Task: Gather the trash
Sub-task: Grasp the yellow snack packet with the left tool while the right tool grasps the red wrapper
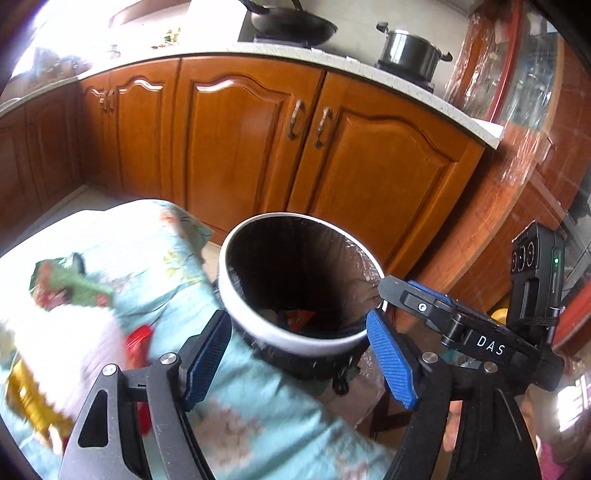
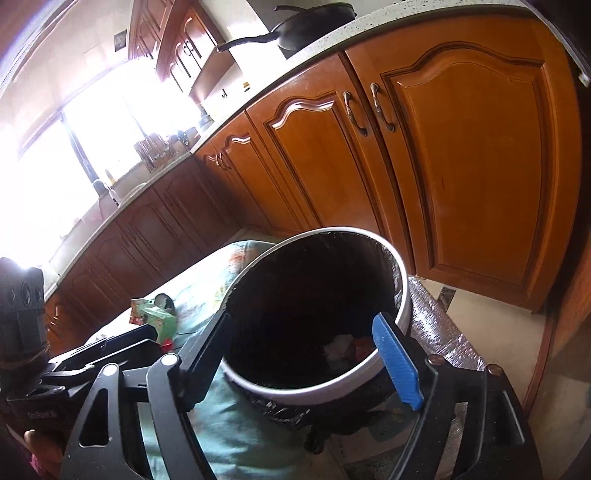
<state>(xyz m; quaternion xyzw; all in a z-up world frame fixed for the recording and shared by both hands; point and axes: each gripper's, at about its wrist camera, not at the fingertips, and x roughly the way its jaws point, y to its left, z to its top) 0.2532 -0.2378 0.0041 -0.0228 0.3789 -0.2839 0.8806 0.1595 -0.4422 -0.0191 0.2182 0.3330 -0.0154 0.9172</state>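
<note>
A round trash bin with a white rim [image 1: 236,306] and a black liner stands against the edge of a table covered in pale blue floral cloth [image 1: 258,398]. An orange wrapper [image 1: 295,317] lies at the bottom of the bin, and the right wrist view shows crumpled white paper [image 2: 338,349] there too. My left gripper [image 1: 299,360] is open over the near rim with nothing between its blue pads. My right gripper [image 2: 301,360] is open over the bin [image 2: 404,295], also with nothing between its pads. On the cloth lie a green wrapper [image 1: 70,284], a red item [image 1: 138,343] and a gold packet [image 1: 33,402].
Wooden cabinet doors [image 1: 236,147] run behind the bin under a pale counter holding a wok [image 1: 295,24] and a pot [image 1: 410,51]. Plastic-wrapped wooden furniture [image 1: 517,166] stands at the right. Foil-like sheeting [image 2: 439,332] covers the floor beside the bin.
</note>
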